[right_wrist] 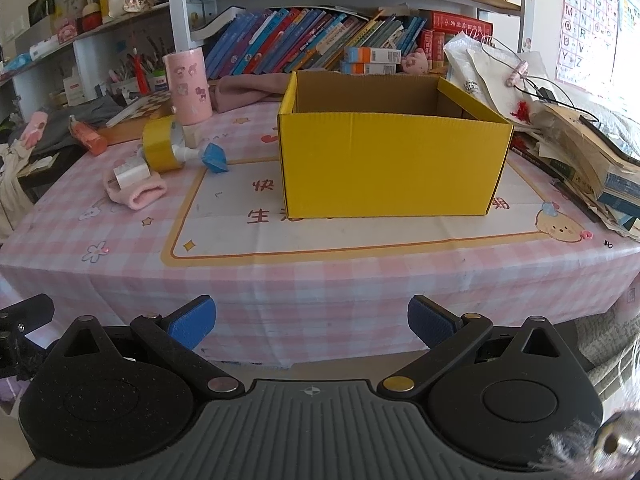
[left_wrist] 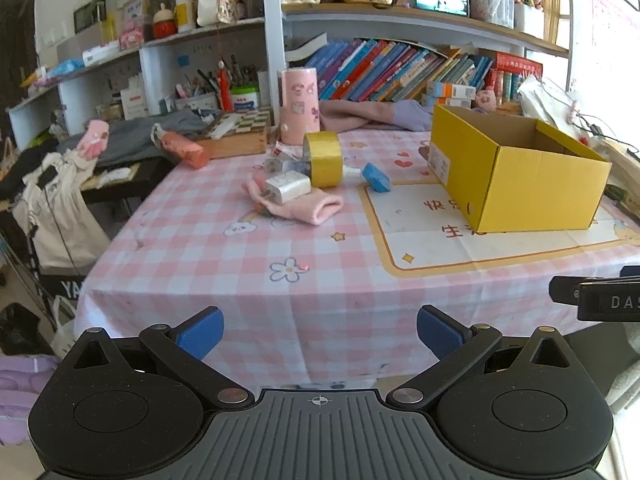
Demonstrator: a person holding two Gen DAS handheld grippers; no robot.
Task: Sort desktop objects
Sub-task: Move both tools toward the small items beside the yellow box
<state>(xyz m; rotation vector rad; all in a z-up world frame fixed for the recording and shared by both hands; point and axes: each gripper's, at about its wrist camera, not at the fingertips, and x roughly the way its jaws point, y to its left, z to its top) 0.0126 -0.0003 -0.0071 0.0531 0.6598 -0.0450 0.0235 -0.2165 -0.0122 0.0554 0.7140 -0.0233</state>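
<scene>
An open yellow cardboard box [left_wrist: 516, 172] [right_wrist: 390, 166] stands on the pink checked tablecloth [left_wrist: 224, 256] [right_wrist: 360, 280]. Left of it lies a small pile: a yellow tape roll [left_wrist: 323, 159] [right_wrist: 160, 149], a white charger block [left_wrist: 287, 187] [right_wrist: 130, 173] on a pink sock [left_wrist: 308, 206] [right_wrist: 138, 194], and a blue-capped white piece [left_wrist: 376, 177] [right_wrist: 216, 157]. My left gripper [left_wrist: 320, 334] hangs open over the table's near edge, far short of the pile. My right gripper [right_wrist: 312, 322] is open too, before the box, nothing between its fingers.
A pink tumbler [left_wrist: 299, 105] [right_wrist: 190, 85] stands behind the pile. An orange bottle [left_wrist: 185, 150] and a wooden chessboard box [left_wrist: 236, 136] lie at the left. Books fill the shelf behind. Papers and books [right_wrist: 580, 148] are stacked right of the box.
</scene>
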